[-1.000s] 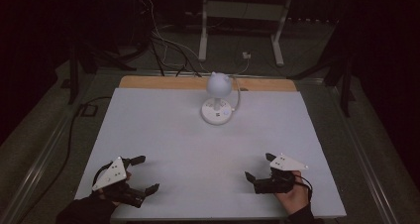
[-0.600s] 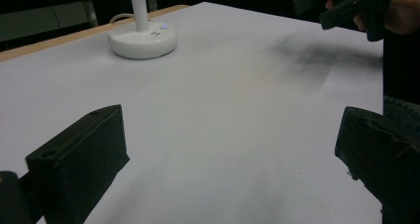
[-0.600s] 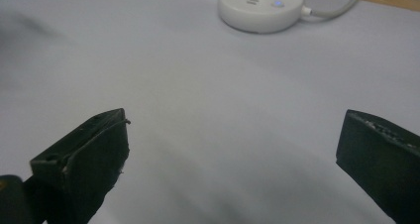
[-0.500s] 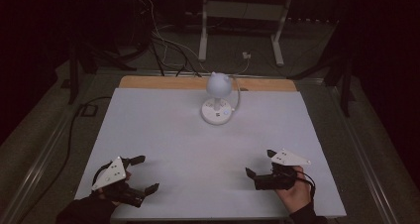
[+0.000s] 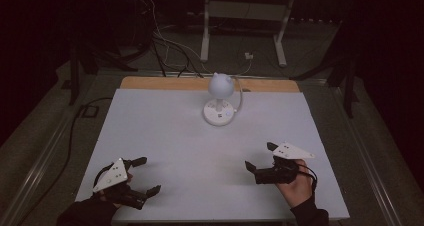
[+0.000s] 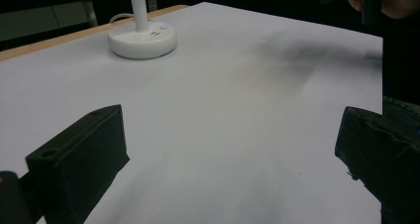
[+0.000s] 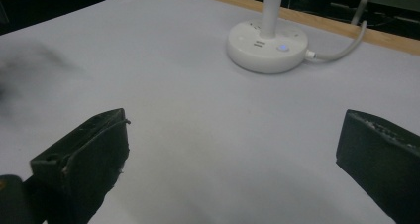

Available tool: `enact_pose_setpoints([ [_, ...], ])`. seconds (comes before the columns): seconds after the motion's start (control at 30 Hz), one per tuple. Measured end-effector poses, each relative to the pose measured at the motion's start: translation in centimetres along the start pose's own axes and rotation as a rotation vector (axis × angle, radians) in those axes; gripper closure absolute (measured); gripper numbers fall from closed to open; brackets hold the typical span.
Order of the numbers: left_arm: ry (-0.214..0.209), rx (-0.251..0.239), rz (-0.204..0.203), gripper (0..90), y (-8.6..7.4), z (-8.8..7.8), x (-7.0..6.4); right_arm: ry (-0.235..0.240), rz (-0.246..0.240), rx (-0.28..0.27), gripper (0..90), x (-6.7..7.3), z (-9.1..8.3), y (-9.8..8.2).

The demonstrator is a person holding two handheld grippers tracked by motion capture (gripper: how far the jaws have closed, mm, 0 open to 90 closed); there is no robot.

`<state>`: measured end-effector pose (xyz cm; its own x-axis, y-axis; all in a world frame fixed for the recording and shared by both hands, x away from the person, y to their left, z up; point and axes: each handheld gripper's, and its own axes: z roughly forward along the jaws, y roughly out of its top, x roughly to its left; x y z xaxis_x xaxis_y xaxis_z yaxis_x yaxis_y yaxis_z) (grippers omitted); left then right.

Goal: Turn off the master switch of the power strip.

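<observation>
A small white desk lamp (image 5: 220, 88) with a round base (image 5: 219, 114) stands at the back middle of the white table (image 5: 165, 131). My left gripper (image 5: 148, 175) rests near the front left edge, jaws wide apart, holding nothing. My right gripper (image 5: 260, 156) is at the front right in a hand, also open and empty. In the left gripper view the black jaws of the left gripper (image 6: 230, 149) frame bare table, with the lamp base (image 6: 142, 38) far ahead. The right gripper (image 7: 233, 149) faces the lamp base (image 7: 266, 45), whose small button glows blue.
The lamp's cable (image 7: 341, 48) runs off the base toward the wooden back edge (image 5: 175, 83). Beyond the table are dark floor, loose cables (image 5: 170, 46) and a white stand (image 5: 242, 16). The other hand (image 6: 376, 1) appears at the top right of the left gripper view.
The right gripper has edged slightly away from the front edge. The left gripper and the lamp have stayed in place.
</observation>
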<state>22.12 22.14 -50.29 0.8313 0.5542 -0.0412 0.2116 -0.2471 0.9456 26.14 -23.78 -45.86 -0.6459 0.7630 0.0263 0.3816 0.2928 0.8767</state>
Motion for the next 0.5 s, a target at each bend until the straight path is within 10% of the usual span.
enact_pose_setpoints([
  [0.5, -0.001, 0.002, 0.003, 0.3, 0.0, -0.1, -0.1, 0.015, -0.008, -0.021, 0.0, -0.2, 0.9, 2.0],
])
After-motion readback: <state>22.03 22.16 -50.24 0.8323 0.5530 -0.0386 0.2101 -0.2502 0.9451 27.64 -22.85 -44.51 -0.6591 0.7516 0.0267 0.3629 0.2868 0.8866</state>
